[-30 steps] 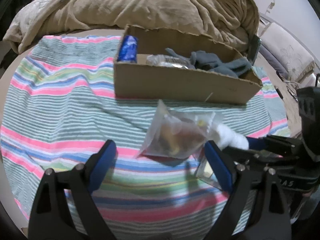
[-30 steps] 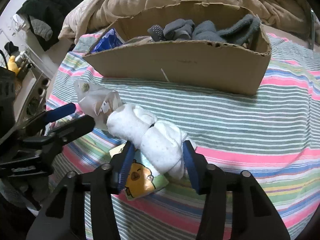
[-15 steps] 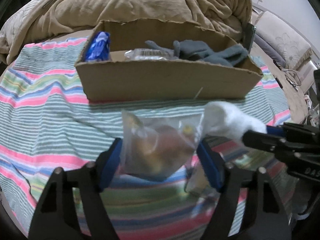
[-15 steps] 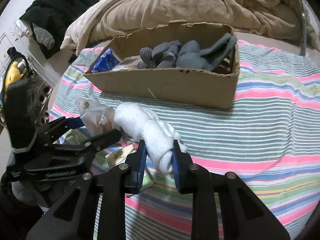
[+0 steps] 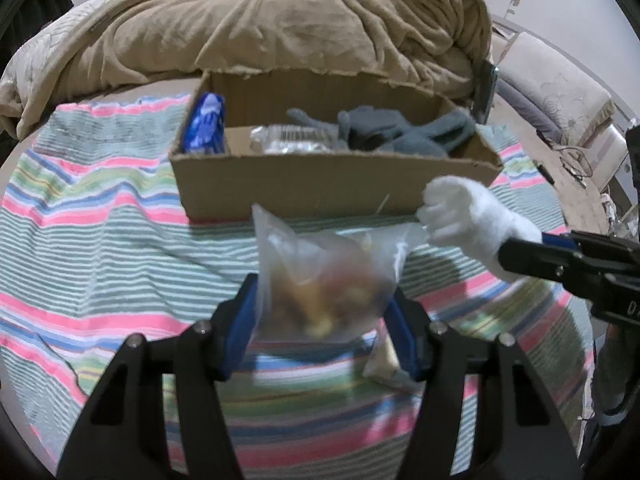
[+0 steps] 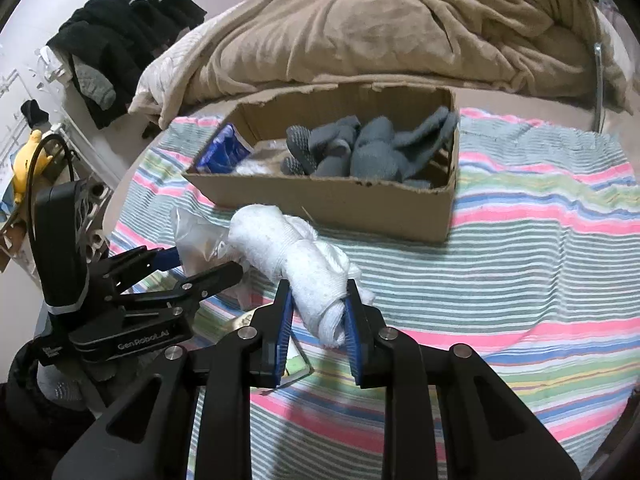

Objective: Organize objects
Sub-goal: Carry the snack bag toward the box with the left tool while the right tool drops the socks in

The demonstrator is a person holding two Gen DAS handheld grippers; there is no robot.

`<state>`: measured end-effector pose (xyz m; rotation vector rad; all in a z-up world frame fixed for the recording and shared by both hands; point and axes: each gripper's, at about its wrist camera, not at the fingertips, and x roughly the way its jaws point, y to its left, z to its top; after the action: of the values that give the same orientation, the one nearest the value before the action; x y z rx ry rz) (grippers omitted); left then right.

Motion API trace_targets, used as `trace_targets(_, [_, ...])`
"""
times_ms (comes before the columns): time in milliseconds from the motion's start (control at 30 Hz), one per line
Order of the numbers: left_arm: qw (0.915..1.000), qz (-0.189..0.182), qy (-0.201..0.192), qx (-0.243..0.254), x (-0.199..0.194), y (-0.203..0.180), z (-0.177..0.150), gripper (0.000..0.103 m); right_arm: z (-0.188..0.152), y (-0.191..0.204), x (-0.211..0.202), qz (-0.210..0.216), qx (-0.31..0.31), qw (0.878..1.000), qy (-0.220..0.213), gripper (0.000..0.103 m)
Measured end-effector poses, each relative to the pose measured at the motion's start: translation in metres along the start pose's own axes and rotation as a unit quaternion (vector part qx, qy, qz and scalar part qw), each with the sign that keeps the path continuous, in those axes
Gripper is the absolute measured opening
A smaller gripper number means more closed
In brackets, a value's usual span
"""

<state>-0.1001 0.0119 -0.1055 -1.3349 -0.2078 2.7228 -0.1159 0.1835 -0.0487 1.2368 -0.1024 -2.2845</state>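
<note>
Lifted white sock roll (image 6: 304,264) now points boxward.

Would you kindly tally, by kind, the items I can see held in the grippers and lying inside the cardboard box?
Clear plastic bags: 2, the snack bag in the left gripper and a clear packet in the cardboard box
White sock bundles: 1, in the right gripper
Blue packets: 1
Grey sock piles: 1, number of socks unclear
Total: 5

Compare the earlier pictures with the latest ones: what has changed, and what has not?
The left tool has just closed on the clear bag and holds it up. The right tool clamped the white sock roll and raised it. The cardboard box and its contents stayed put.
</note>
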Motion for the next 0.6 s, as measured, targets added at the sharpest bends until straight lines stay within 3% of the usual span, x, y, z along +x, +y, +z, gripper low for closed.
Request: trace_targets(600, [0.9982, -0.001, -0.057, -0.016, -0.053, 0.013, 0.027, 0.060, 0.031, 0.020, -0.026, -0.002, -0.035, 0.999, -0.040, 0.025])
